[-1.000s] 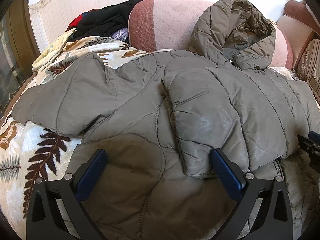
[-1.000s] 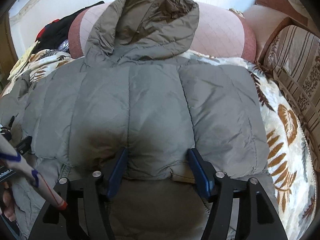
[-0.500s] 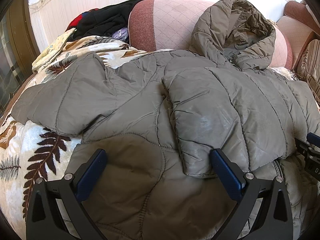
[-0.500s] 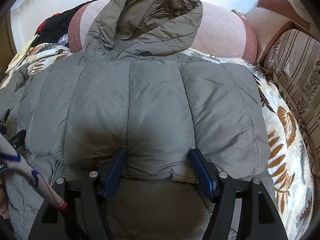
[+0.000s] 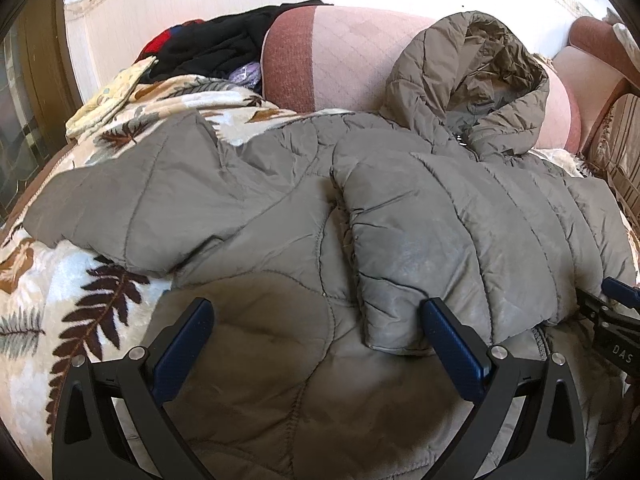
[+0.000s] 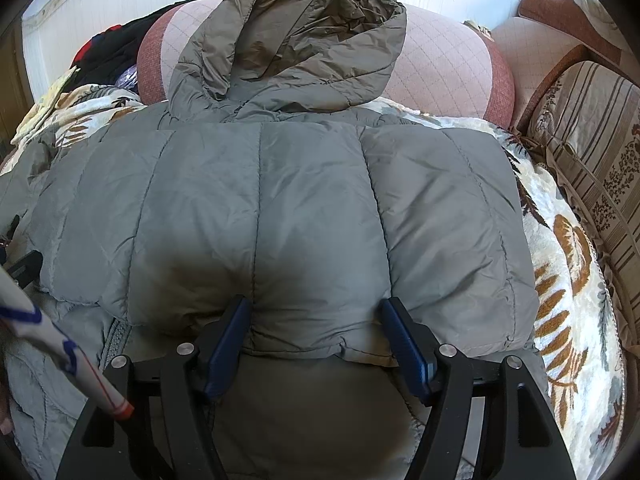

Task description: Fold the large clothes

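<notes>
Jacket point(image 5: 280, 240) hem beneath left claw point(image 5: 316, 334) — wide open; right claw point(image 6: 316, 334) parted — straddling folded edge, gripping nothing.

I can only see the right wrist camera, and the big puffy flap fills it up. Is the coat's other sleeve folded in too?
Observer: No. In the left wrist view the other sleeve of the coat lies spread out flat to the side on the leaf blanket, not folded in.
Operator: Is the left gripper grabbing it?
Observer: No. The left gripper is wide open and holds nothing. It is over the bottom part of the coat, with the sleeve off to its left.
</notes>
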`<state>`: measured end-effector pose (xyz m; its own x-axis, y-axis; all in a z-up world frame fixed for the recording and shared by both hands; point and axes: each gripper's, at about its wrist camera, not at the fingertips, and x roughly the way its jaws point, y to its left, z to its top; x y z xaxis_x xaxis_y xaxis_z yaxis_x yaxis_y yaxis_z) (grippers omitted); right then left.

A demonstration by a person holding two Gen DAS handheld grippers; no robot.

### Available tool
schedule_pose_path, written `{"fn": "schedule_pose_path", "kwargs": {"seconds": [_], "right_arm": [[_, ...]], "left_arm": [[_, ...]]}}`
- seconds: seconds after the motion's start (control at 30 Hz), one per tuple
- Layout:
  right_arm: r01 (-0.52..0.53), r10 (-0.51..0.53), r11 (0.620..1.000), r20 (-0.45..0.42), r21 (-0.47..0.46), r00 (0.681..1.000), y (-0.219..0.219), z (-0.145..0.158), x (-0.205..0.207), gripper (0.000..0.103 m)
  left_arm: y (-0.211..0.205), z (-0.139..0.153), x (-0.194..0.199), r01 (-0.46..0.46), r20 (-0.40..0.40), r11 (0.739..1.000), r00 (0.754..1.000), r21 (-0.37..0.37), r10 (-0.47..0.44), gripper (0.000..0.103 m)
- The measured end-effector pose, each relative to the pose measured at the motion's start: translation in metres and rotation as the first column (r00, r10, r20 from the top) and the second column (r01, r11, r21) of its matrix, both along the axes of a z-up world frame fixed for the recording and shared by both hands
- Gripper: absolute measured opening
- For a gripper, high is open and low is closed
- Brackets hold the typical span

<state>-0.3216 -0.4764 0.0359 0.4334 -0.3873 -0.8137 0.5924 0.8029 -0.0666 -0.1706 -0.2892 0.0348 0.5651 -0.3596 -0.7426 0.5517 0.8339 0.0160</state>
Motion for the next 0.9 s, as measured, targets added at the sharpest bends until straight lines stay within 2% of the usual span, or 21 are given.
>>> {"fn": "schedule_pose_path", "kwargs": {"seconds": [0.1,0.27,0.37,0.47,0.6,0.7,0.9], "right_arm": [[0.0,0.0,1.0,-0.001,-0.001,1.0,0.0,0.0,0.0,0.073],[-0.002,0.002,1.0,-0.004,-0.005,1.0,0.001,0.0,0.0,0.074],[-0.008,0.008,1.0,-0.005,-0.006,1.0,0.002,0.0,-0.001,0.074],[-0.006,0.006,1.0,-0.007,-0.007,1.0,0.003,0.0,-0.001,0.076],[-0.008,0.008,1.0,-0.008,-0.009,1.0,0.003,0.0,-0.002,0.077],[-0.009,0.008,1.0,-0.014,-0.016,1.0,0.004,-0.001,-0.002,0.078],[-0.011,0.01,1.0,-0.02,-0.023,1.0,0.005,-0.002,-0.001,0.079]], "left_arm": [[0.004,0.008,-0.003,-0.006,0.039,1.0,0.999,0.007,0.005,0.103],[0.017,0.023,0.008,-0.025,0.059,1.0,0.998,-0.008,0.025,0.103],[0.038,0.037,0.029,-0.083,0.064,0.996,0.994,-0.037,0.086,0.103],[0.07,0.049,0.058,-0.176,0.082,0.983,0.98,-0.051,0.18,0.103],[0.125,0.052,0.107,-0.342,0.084,0.938,0.934,-0.054,0.346,0.103],[0.167,0.045,0.141,-0.441,0.035,0.896,0.896,-0.05,0.443,0.103],[0.228,0.038,0.19,-0.532,-0.017,0.844,0.846,-0.069,0.532,0.103]]}}
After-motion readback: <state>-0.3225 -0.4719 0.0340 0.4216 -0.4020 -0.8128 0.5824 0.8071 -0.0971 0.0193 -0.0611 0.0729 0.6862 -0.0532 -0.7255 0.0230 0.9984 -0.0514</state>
